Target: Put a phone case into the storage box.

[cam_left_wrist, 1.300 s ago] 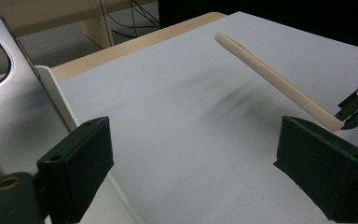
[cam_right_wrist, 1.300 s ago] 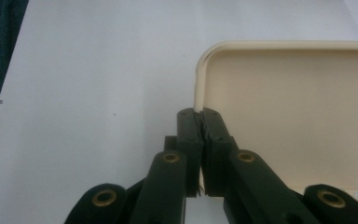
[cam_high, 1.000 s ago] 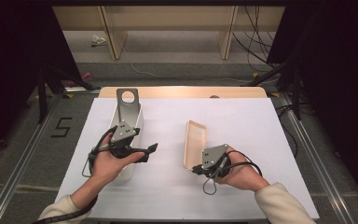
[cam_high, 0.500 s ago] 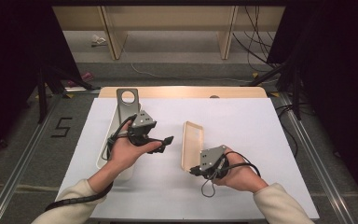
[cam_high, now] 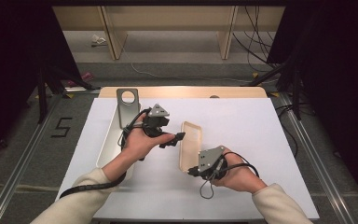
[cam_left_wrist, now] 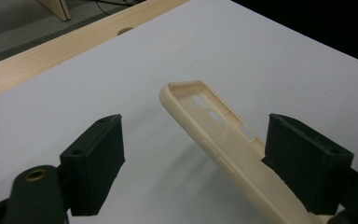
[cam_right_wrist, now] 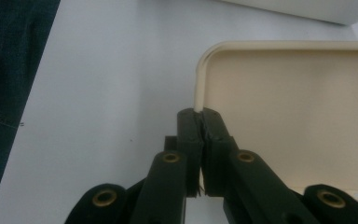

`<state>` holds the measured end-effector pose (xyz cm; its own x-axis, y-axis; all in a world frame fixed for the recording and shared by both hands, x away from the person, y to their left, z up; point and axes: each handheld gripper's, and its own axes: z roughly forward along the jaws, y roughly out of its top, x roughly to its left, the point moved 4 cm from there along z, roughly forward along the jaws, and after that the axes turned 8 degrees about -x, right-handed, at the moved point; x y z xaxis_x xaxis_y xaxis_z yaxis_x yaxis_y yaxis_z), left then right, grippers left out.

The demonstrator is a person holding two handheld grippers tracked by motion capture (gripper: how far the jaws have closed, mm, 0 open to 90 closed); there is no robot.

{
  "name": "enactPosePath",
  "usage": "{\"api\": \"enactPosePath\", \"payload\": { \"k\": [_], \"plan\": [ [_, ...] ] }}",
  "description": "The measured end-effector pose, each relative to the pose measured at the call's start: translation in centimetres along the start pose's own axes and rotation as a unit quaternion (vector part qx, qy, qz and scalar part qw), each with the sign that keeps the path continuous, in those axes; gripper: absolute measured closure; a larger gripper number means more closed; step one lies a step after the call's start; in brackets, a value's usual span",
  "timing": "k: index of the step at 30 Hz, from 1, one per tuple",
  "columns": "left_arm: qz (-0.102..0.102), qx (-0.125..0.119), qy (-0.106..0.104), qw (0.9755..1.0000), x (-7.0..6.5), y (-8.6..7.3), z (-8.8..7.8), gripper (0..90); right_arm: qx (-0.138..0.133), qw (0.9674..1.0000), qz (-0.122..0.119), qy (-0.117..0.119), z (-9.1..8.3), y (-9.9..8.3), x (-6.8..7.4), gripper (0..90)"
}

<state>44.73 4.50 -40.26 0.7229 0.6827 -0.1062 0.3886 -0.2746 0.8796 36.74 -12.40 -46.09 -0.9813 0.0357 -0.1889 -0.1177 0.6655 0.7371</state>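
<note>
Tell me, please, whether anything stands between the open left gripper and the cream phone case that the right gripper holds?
Nothing visible does. The left gripper is open, and the phone case already rises between its jaws, close to one pad, over bare white table. The right gripper is shut on the case's edge.

Left claw (cam_high: 176, 138) moved toward phone case (cam_high: 189, 144), jaws narrowing.

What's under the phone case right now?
The phone case, pinched at its rim by the right gripper, is tilted up, with bare white table beneath its raised end. Its own shell covers the table under its near end.
</note>
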Motion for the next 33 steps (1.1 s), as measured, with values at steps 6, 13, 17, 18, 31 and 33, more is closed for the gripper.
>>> {"api": "enactPosePath", "payload": {
  "k": [6, 13, 17, 18, 31, 33],
  "plan": [
    [-0.023, 0.020, 0.009, 0.9995, 0.4, 0.4, 1.4, 28.7, -0.002, 1.0000, -0.007, 0.000, 0.0, 0.3, 0.1, 88.5],
    [-0.060, 0.044, 0.009, 0.9972, 0.9, 0.3, 2.5, 39.4, -0.002, 0.9999, -0.014, -0.001, 0.0, 0.5, 0.2, 88.4],
    [-0.076, 0.046, -0.001, 0.9960, 1.1, 0.3, 2.8, 44.6, -0.001, 0.9999, -0.013, -0.002, 0.0, 0.6, 0.3, 88.4],
    [-0.081, 0.048, -0.004, 0.9956, 1.1, 0.3, 2.8, 45.6, -0.001, 0.9999, -0.014, -0.002, 0.0, 0.6, 0.3, 88.4],
    [-0.101, 0.052, -0.011, 0.9935, 1.0, 0.1, 3.2, 63.2, -0.003, 0.9997, -0.023, 0.000, 0.2, 0.8, 0.4, 88.4],
    [-0.105, 0.048, -0.014, 0.9933, 0.8, 0.2, 3.2, 65.5, 0.000, 0.9997, -0.025, 0.000, 0.2, 0.7, 0.4, 88.4]
  ]
}}
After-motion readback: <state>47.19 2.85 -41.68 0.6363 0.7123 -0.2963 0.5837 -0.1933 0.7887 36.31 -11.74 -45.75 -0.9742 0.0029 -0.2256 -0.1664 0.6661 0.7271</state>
